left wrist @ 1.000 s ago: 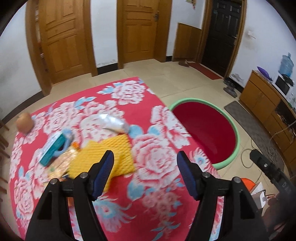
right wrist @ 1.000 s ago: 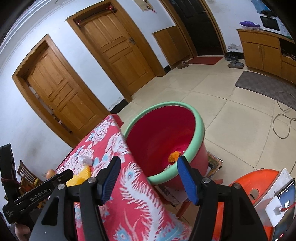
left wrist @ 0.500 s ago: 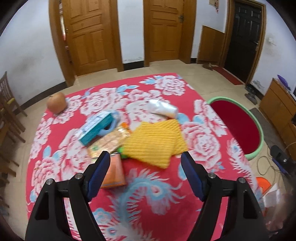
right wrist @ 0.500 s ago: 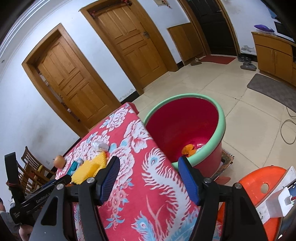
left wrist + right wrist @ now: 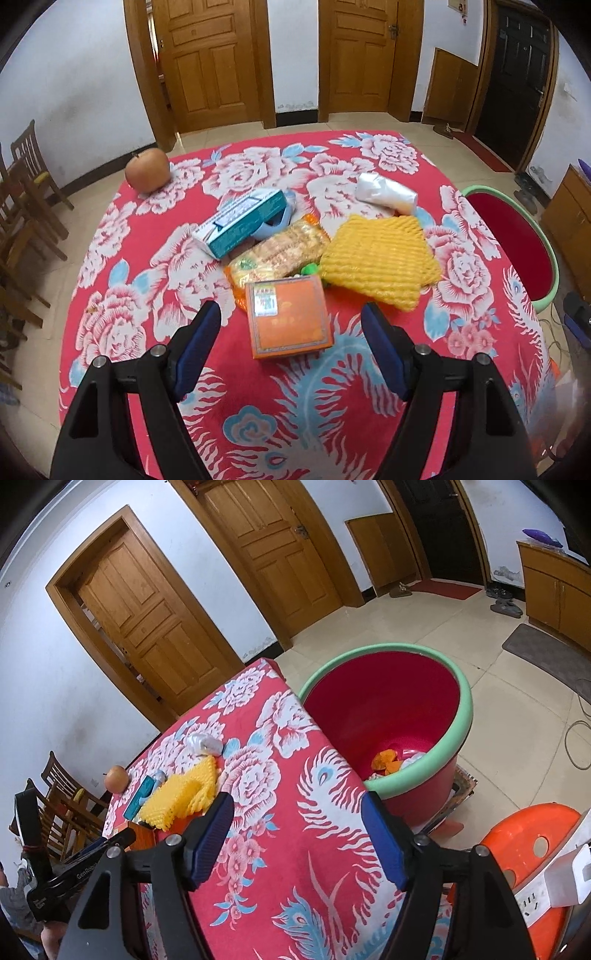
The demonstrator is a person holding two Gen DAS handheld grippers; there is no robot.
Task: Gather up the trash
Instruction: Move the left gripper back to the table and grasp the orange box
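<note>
On the red floral tablecloth [image 5: 155, 266] lie an orange box [image 5: 288, 317], a yellow foam net [image 5: 380, 258], a snack wrapper [image 5: 277, 254], a teal box [image 5: 243, 221] and a silver packet [image 5: 386, 194]. My left gripper [image 5: 291, 343] is open and empty, just in front of the orange box. My right gripper [image 5: 299, 838] is open and empty over the table's right edge, beside the red bin with a green rim [image 5: 465, 716], which holds orange scraps [image 5: 386, 760]. The bin also shows in the left wrist view [image 5: 554, 266].
An apple [image 5: 147, 170] sits at the table's far left corner. Wooden chairs [image 5: 26, 206] stand at the left. An orange stool [image 5: 532, 845] with a power strip [image 5: 546, 886] stands right of the bin. Cables [image 5: 576, 738] lie on the floor.
My left gripper has swung left, away from the bin, and now faces the trash pile with the orange box between its fingers' line. My right gripper has drawn back over the table.
</note>
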